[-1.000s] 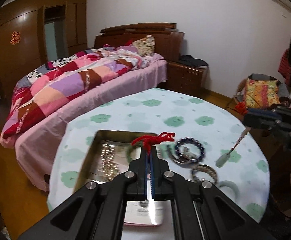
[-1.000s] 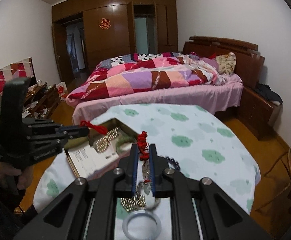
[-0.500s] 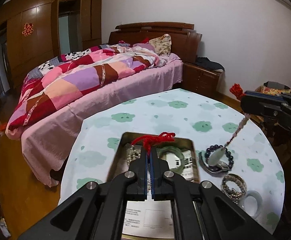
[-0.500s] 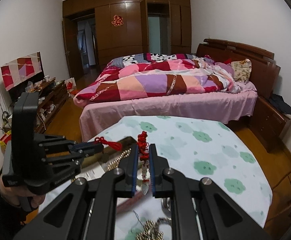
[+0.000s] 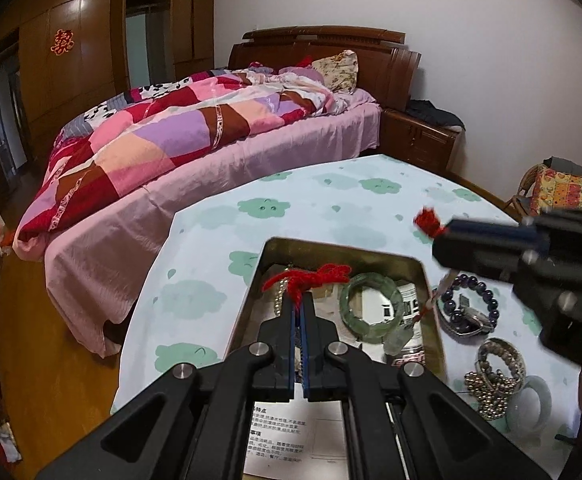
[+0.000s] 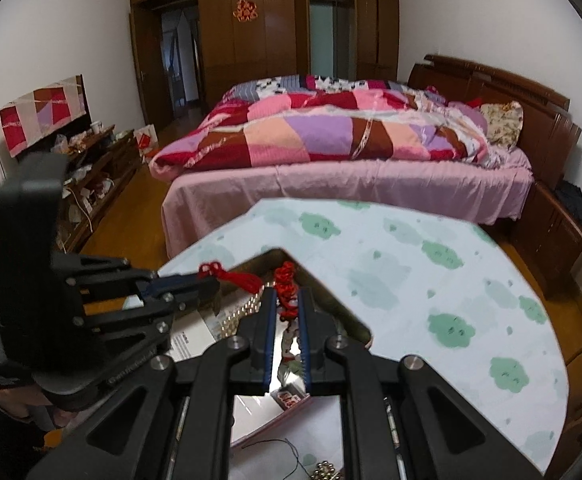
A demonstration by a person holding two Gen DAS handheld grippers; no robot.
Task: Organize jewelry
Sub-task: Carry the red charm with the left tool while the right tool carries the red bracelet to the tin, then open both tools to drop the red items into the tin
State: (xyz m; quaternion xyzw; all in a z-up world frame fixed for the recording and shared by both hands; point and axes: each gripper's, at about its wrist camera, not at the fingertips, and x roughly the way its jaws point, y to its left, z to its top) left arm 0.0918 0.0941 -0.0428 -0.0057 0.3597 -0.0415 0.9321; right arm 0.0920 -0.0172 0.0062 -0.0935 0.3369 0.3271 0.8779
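Observation:
A metal tin (image 5: 431,276) lies open on the round table and holds a green jade bangle (image 5: 371,306) and a pearl strand. My left gripper (image 5: 299,300) is shut on a red cord (image 5: 311,276) over the tin. My right gripper (image 6: 286,300) is shut on a red-knotted pendant cord (image 6: 285,280); in the left wrist view its pale jade pendant (image 5: 401,340) hangs into the tin's right side. The right gripper also shows in the left wrist view (image 5: 447,236), and the left gripper in the right wrist view (image 6: 207,284).
On the tablecloth (image 5: 331,208) right of the tin lie a dark bead bracelet with a watch (image 5: 467,308), a beaded bracelet (image 5: 499,360), gold beads (image 5: 487,392) and a pale bangle (image 5: 531,408). A paper leaflet (image 5: 291,440) lies in the tin's near part. A bed (image 5: 211,128) stands behind.
My right gripper has carried the pendant leftward from over the loose bracelets to over the tin, and the pendant now hangs lower inside it. My left gripper has stayed shut on its red cord.

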